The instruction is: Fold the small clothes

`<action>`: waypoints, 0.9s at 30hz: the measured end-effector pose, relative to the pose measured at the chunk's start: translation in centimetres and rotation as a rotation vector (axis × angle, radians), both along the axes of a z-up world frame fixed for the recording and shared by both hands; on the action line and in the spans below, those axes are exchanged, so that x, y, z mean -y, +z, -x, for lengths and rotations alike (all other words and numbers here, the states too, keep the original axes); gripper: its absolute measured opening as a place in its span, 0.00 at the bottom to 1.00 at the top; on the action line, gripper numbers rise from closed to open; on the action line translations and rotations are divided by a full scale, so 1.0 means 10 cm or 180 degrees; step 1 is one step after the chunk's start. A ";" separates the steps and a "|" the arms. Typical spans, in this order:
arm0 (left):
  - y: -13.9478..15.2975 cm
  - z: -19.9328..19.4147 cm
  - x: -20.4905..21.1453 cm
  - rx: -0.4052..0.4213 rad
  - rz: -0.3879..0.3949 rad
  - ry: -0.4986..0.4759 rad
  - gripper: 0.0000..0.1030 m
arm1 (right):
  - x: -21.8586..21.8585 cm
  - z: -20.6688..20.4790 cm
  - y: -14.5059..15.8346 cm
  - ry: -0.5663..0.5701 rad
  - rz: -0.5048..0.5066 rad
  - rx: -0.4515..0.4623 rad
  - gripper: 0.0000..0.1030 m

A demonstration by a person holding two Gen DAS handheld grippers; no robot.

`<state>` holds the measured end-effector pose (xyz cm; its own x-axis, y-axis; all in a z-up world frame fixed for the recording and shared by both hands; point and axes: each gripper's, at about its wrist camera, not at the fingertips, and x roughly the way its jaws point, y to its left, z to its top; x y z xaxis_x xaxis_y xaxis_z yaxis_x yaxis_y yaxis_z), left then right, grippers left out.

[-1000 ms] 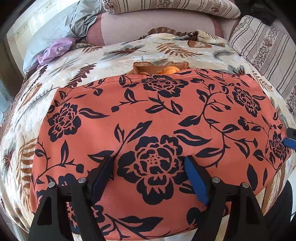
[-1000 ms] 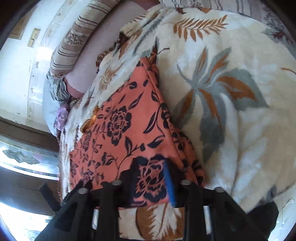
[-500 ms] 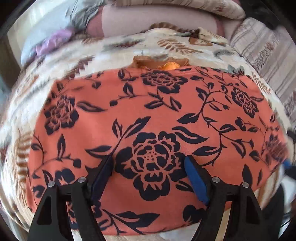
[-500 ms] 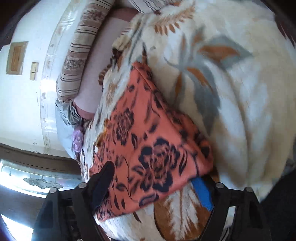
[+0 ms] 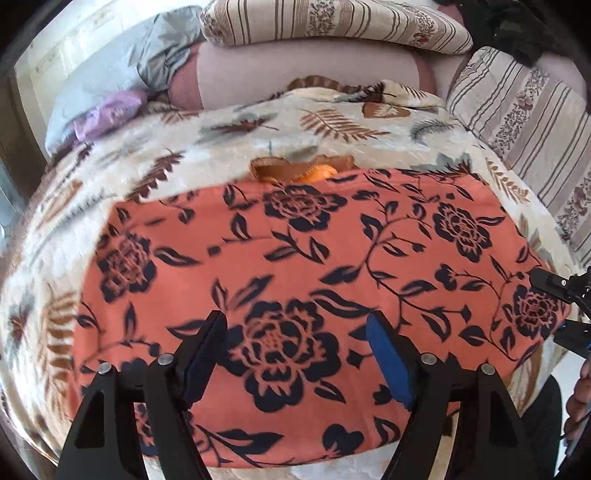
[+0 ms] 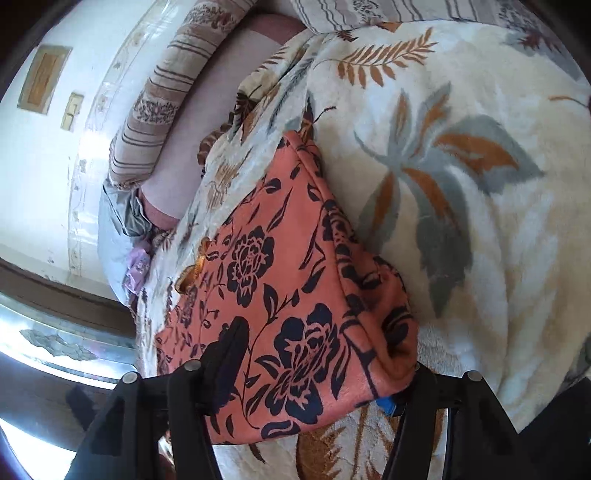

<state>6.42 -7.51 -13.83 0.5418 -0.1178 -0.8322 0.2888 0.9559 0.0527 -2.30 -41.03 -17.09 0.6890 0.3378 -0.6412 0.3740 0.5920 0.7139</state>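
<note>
An orange garment (image 5: 295, 266) with black flowers lies spread flat on a leaf-patterned blanket (image 5: 258, 129). An orange-brown ruffled trim (image 5: 303, 170) pokes out from its far edge. My left gripper (image 5: 295, 350) hovers open over the garment's near part, with nothing pinched between the fingers. My right gripper (image 6: 314, 369) is at the garment's (image 6: 280, 295) near right corner. Its jaws are closing: the left finger lies over the cloth and the blue-padded right finger sits under the bulging corner. The pads stand wide apart. In the left wrist view the right gripper (image 5: 550, 306) shows at the garment's right edge.
Striped cushions (image 5: 332, 22) and a pinkish bolster (image 5: 295, 74) line the far side. A grey-blue pillow (image 5: 110, 74) and a purple cloth (image 5: 107, 110) lie at the far left. A hand (image 5: 580, 387) shows at the right edge. A white wall (image 6: 48, 147) and window (image 6: 55, 347) stand left.
The left gripper has lifted a little, still open over the garment. The right gripper's jaws spread wide off the corner, rolled, and have narrowed again around it.
</note>
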 end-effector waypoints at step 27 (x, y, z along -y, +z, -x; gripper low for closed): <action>0.16 -0.08 -1.43 -0.0069 0.1448 0.0658 0.76 | -1.51 -0.50 1.52 0.0807 0.1498 0.0498 0.12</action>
<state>7.26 6.82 -12.24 0.5754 -0.3634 -0.7327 0.0872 0.9180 -0.3868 2.69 -25.95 -1.89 0.7226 0.2073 -0.6594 0.0891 0.9181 0.3863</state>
